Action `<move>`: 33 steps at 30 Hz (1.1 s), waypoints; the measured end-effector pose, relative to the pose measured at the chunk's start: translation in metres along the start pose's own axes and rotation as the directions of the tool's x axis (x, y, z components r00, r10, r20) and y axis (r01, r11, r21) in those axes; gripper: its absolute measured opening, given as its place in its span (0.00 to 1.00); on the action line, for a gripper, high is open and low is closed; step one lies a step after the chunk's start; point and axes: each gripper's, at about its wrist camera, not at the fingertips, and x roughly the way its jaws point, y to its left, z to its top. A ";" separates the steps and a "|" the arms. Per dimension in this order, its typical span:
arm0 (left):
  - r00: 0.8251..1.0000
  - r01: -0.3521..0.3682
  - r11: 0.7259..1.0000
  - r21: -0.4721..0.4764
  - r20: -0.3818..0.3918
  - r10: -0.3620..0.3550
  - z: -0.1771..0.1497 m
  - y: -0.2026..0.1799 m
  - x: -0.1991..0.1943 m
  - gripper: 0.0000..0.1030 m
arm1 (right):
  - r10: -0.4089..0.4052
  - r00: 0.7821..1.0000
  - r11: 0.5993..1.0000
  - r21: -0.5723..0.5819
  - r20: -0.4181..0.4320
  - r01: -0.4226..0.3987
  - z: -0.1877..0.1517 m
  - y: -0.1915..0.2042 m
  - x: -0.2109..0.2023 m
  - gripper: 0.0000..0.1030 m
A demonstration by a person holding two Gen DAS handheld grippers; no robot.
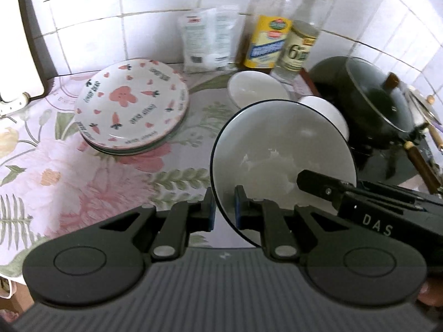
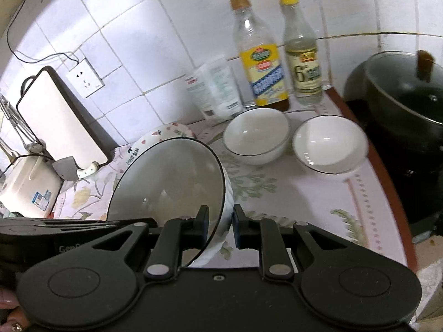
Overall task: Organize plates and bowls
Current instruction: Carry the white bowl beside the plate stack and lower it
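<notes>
even indoor light | motion blur | fisheye-bent edges | dark corners

**Readable markings**

You had "DAS" in pale letters on the black plastic right gripper body (image 1: 377,224). A large "6" stood on the clear glass bottle with the yellow cap (image 2: 304,72). "Gen" began a cut-off word on the black left gripper body (image 2: 66,248).

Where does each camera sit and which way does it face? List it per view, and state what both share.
Left wrist: on the left gripper, angled down at the counter; its jaws pinch the big bowl, right gripper alongside.
Right wrist: on the right gripper, angled down towards the tiled wall; fingertips show.
Shared: big bowl, patterned plates, two small bowls, bottles, pot.
</notes>
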 end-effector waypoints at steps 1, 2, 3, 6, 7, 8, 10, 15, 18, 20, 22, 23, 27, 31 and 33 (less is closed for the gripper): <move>1.000 -0.006 1.000 -0.007 -0.007 0.006 0.002 0.005 0.005 0.11 | 0.004 1.000 1.000 0.000 -0.009 -0.004 0.002 0.002 0.009 0.21; 1.000 -0.012 1.000 -0.012 -0.013 0.011 0.003 0.009 0.010 0.11 | 0.009 1.000 1.000 0.004 -0.017 -0.008 0.003 0.003 0.016 0.21; 1.000 -0.016 1.000 -0.016 -0.017 0.016 0.004 0.014 0.015 0.11 | 0.016 0.999 1.000 0.012 -0.029 -0.015 0.004 0.004 0.022 0.21; 0.999 -0.023 1.000 -0.016 -0.025 0.022 0.007 0.024 0.029 0.11 | 0.039 0.997 0.999 0.033 -0.062 -0.037 0.007 0.003 0.043 0.21; 0.999 -0.025 1.000 -0.017 -0.032 0.024 0.009 0.028 0.035 0.11 | 0.048 0.996 0.998 0.042 -0.075 -0.045 0.009 0.002 0.051 0.21; 0.999 -0.025 0.999 -0.021 -0.038 0.024 0.011 0.031 0.041 0.11 | 0.053 0.995 0.998 0.044 -0.085 -0.049 0.010 0.001 0.056 0.21; 0.999 -0.025 0.999 -0.026 -0.047 0.024 0.013 0.037 0.052 0.11 | 0.051 0.994 0.998 0.040 -0.101 -0.047 0.013 0.001 0.068 0.21; 0.998 -0.030 0.999 -0.030 -0.063 0.028 0.015 0.044 0.078 0.11 | 0.037 0.991 0.999 0.011 -0.130 -0.036 0.014 -0.002 0.095 0.22; 0.997 -0.025 0.999 -0.043 -0.072 0.022 0.014 0.047 0.092 0.11 | 0.032 0.989 0.999 0.001 -0.142 -0.032 0.013 -0.006 0.105 0.22; 0.997 -0.027 0.999 -0.042 -0.075 0.024 0.013 0.048 0.098 0.11 | 0.033 0.989 0.999 0.004 -0.146 -0.033 0.010 -0.010 0.111 0.22; 0.997 -0.033 0.999 -0.036 -0.075 0.030 0.011 0.048 0.103 0.11 | 0.031 0.988 1.000 0.001 -0.150 -0.031 0.007 -0.012 0.117 0.22; 0.997 -0.033 0.999 -0.037 -0.074 0.030 0.010 0.048 0.106 0.11 | 0.028 0.988 1.000 -0.005 -0.151 -0.029 0.007 -0.012 0.119 0.22; 0.996 -0.024 0.996 -0.082 -0.086 0.017 0.008 0.054 0.115 0.11 | 0.023 0.987 1.000 -0.011 -0.158 -0.025 0.003 -0.014 0.127 0.22; 0.994 -0.019 0.995 -0.095 -0.105 0.009 0.005 0.056 0.123 0.11 | 0.007 0.987 0.999 -0.034 -0.162 -0.013 0.001 -0.015 0.133 0.22; 0.995 -0.017 0.995 -0.097 -0.100 0.007 0.005 0.057 0.124 0.11 | 0.005 0.987 0.999 -0.034 -0.160 -0.011 -0.001 -0.017 0.135 0.22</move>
